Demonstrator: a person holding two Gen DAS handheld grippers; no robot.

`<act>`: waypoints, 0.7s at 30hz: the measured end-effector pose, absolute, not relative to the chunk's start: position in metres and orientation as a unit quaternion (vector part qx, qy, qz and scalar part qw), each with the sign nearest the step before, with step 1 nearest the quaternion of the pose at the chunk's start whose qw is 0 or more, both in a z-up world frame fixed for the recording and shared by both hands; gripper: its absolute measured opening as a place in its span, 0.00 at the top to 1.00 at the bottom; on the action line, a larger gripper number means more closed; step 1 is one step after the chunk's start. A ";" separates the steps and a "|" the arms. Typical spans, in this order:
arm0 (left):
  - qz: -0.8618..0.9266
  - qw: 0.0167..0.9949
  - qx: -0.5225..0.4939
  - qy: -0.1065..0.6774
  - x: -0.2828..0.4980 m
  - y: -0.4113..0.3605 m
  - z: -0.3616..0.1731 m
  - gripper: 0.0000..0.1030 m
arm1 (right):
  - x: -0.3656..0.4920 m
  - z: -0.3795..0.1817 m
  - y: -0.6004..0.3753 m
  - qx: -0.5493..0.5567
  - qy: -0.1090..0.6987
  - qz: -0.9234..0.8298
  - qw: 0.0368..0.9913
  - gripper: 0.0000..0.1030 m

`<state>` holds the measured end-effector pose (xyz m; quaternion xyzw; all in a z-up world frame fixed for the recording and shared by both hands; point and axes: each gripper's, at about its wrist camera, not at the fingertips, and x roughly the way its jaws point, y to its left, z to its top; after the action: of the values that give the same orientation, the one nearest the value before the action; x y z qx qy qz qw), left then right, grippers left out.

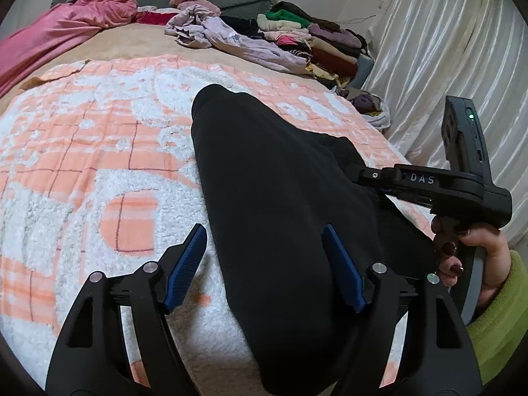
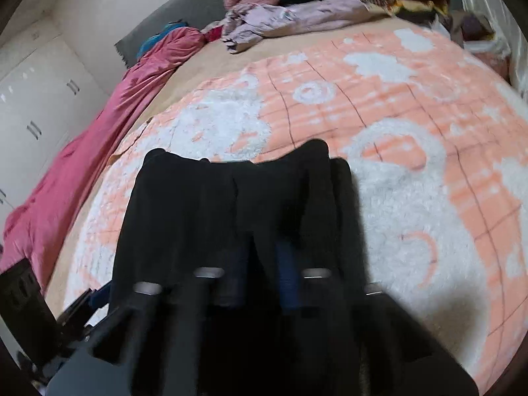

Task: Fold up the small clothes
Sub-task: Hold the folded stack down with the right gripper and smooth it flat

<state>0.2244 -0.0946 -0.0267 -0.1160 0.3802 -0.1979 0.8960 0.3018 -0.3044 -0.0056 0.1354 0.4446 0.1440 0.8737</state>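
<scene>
Left wrist view: black garment [image 1: 280, 204] lies on the peach-and-white blanket [image 1: 99, 151] on the bed, long axis running from 6 toward 11 o'clock, narrow end far. Left gripper [image 1: 267, 264] released, pads straddling its near edge. Right gripper [image 1: 369, 175] at 3 o'clock clenched on the cloth's edge.

Right wrist view: blurred; garment [image 2: 204, 204] doubled, fold unfinished. Unfolded pile [image 2: 297, 16] at 12 o'clock remains.

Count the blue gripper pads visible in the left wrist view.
2. One blue pad lies left, over the blanket; the other right, against the black garment. None seem hidden.
</scene>
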 end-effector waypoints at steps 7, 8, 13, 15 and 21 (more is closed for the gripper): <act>-0.231 0.894 -0.085 0.374 0.215 -0.115 -0.019 0.30 | 0.300 0.019 -0.299 0.021 0.393 0.090 0.915 0.94; -0.224 0.897 -0.067 0.375 0.212 -0.121 -0.021 0.29 | 0.304 0.010 -0.298 0.012 0.405 0.087 0.910 0.93; -0.227 0.891 -0.066 0.387 0.214 -0.121 -0.030 0.27 | 0.309 -0.013 -0.306 0.029 0.410 0.092 0.907 0.81; -0.230 0.887 -0.079 0.392 0.216 -0.117 -0.033 0.27 | 0.298 -0.004 -0.316 0.054 0.393 0.091 0.913 0.77; -0.236 0.883 -0.094 0.395 0.216 -0.110 -0.033 0.27 | 0.246 0.023 -0.336 0.088 0.367 0.127 0.917 0.66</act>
<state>0.2160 -0.1096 -0.0330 -0.0945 0.3951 -0.2361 0.8827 0.2456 -0.3357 0.0225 0.0878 0.3666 0.1269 0.9175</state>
